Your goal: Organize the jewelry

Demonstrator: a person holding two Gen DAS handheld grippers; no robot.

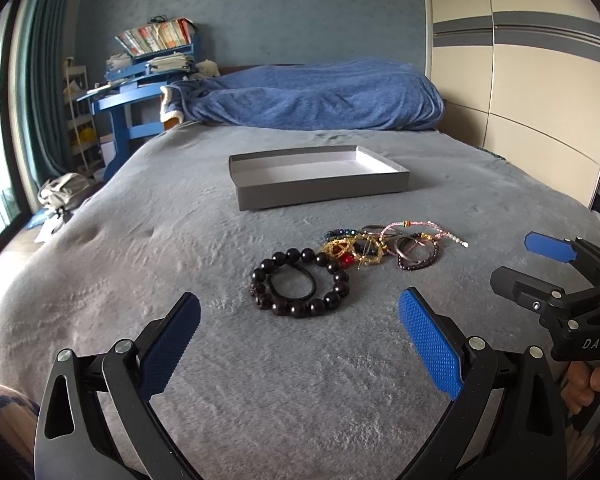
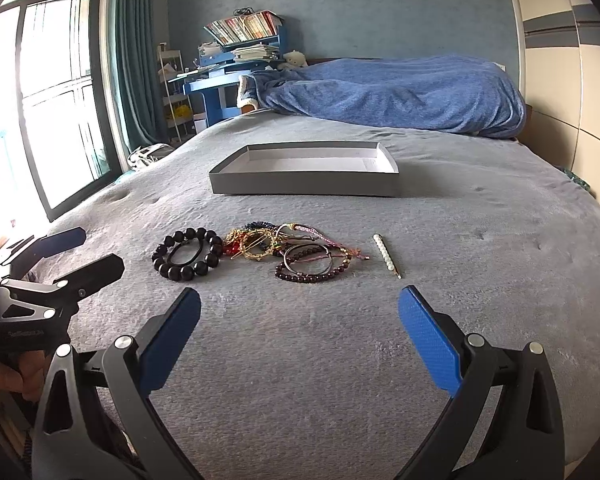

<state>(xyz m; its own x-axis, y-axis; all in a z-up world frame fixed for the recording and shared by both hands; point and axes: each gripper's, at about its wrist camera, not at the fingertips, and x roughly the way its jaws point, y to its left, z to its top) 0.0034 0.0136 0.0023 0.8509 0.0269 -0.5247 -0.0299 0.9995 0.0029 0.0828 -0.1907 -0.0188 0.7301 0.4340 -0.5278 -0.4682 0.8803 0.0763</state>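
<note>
Lengthwise, pearl pin (image 2: 386,255) toward tray (image 2: 304,188).

Left gripper (image 1: 300,320) and right gripper (image 2: 300,316) side by side — jaws spread wide, holding nothing.

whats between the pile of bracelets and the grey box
Nothing but bare grey blanket. Both wrist views show an empty strip between the bracelet pile and the near wall of the open grey box.
</note>
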